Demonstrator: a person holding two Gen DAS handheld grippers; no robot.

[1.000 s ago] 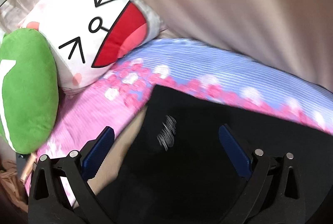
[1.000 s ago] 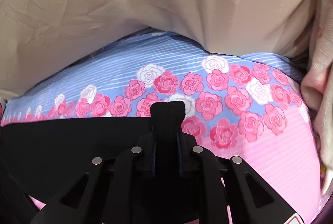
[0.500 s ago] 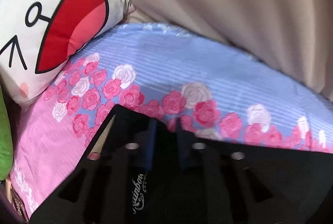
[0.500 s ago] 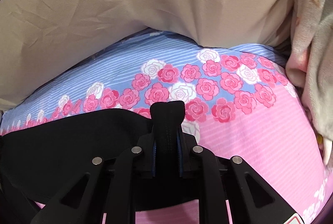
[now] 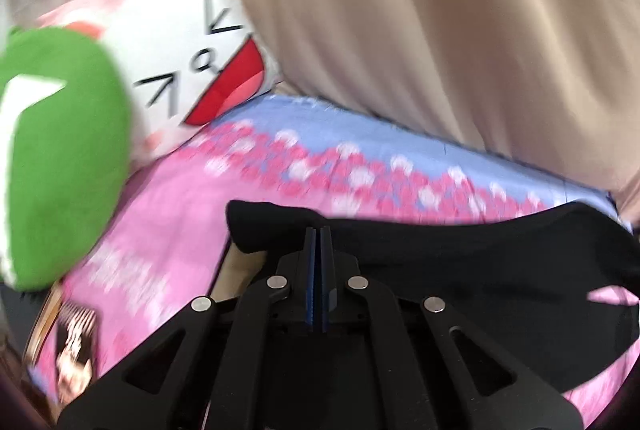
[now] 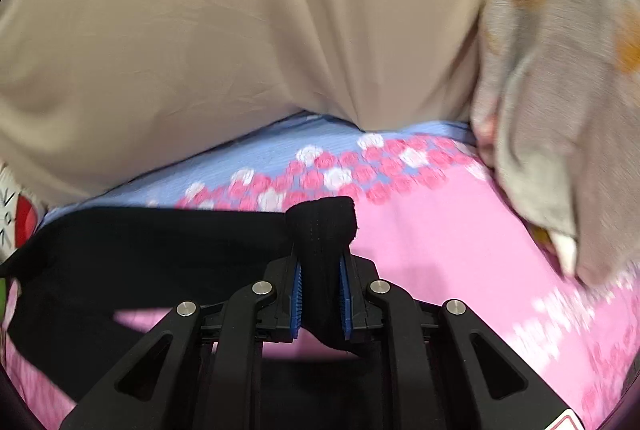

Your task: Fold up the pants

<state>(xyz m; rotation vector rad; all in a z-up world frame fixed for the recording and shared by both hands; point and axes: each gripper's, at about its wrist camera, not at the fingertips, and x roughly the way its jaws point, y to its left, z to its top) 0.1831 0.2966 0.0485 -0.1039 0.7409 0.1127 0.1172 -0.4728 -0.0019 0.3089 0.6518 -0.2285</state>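
Left gripper (image 5: pixel 319 234): blue pads pressed together with no gap showing between them; black fabric of the pants sits at and just past the tips, but whether any cloth is pinched between the pads cannot be told from this view.
Right gripper (image 6: pixel 320 270): blue pads (image 6: pixel 296 294) clamped on a thick bunched fold of the pants; the fold stands up past the tips as a rounded black knob.
Pants (image 6: pixel 152 250): black, stretched as one band between the two grippers; in the right wrist view the cloth runs leftward from the pinched fold, in the left wrist view it runs rightward (image 5: pixel 480 270) from the tips. Upper edge reads nearly straight. Pink bedding shows through gaps beneath the band in both views, so the middle hangs clear of the bed there.
Bedsheet (image 6: pixel 440 230): pink where nearest the cameras, blue striped farther back, with a band of pink and white roses between; pants sit over the pink part, just in front of the roses.
Curtain (image 6: pixel 240 30): beige drape behind the bed, its hem meeting the blue strip.
Face pillow (image 5: pixel 192 70): white, cartoon face with red mouth, at the far left end of the bed.
Green plush (image 5: pixel 60 158): just beside the face pillow, blurred.
Grey blanket (image 6: pixel 560 90): heaped at the right end of the bed.
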